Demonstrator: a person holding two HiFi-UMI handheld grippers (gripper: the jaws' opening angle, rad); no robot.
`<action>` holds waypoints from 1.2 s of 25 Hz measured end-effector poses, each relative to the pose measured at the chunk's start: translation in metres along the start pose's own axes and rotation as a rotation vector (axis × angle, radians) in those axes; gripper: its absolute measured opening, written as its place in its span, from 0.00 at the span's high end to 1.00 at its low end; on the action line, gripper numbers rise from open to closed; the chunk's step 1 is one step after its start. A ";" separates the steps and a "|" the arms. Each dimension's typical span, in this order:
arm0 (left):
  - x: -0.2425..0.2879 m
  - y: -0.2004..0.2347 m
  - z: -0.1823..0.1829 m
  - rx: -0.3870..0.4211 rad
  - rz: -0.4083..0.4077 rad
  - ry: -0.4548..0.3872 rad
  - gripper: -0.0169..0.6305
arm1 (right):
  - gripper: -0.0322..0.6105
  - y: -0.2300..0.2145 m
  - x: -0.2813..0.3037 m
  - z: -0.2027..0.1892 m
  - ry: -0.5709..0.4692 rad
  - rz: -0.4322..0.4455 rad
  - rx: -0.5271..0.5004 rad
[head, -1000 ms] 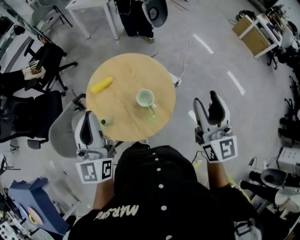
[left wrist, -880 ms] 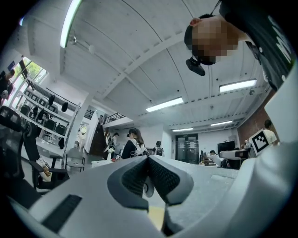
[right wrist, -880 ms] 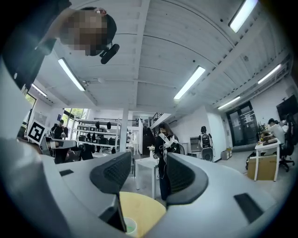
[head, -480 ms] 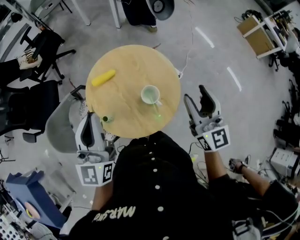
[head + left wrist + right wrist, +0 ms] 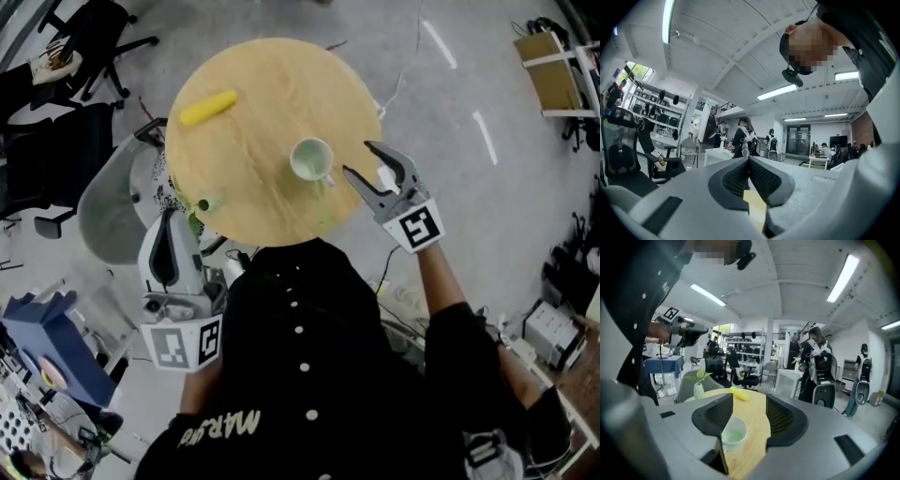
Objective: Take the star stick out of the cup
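The right gripper [image 5: 356, 157] hovers just to the right of the cup [image 5: 310, 159]. Its jaws stand wide but are closing, with nothing pressed between them, and its own view looks between them at the cup [image 5: 736, 444] ahead. The star stick [image 5: 730, 434] is in the cup, showing as a thin green streak across the pale inside, and the cup stands upright on a round wooden table [image 5: 253, 94]. The left gripper [image 5: 170, 220] is well away from the cup, down and to its left off the table's edge, its jaws clenched together on nothing.
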State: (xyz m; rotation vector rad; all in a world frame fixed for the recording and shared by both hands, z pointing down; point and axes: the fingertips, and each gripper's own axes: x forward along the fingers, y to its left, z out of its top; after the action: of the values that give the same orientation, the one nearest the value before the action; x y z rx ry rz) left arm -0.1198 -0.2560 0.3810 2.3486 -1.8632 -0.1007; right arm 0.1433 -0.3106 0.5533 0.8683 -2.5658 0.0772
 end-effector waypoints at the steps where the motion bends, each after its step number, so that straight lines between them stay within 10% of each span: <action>1: 0.001 -0.001 -0.005 -0.001 0.005 0.010 0.98 | 0.62 0.004 0.011 -0.012 0.018 0.036 -0.012; 19: 0.000 0.010 -0.092 -0.033 0.048 0.170 0.98 | 0.69 0.084 0.072 -0.132 0.145 0.482 -0.763; 30: -0.004 0.003 -0.099 -0.042 0.054 0.181 0.98 | 0.87 0.105 0.077 -0.133 0.067 0.478 -0.882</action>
State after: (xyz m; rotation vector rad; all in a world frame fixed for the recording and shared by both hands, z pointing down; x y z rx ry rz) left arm -0.1092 -0.2460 0.4794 2.1972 -1.8174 0.0754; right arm 0.0766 -0.2459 0.7144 -0.0758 -2.3048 -0.7992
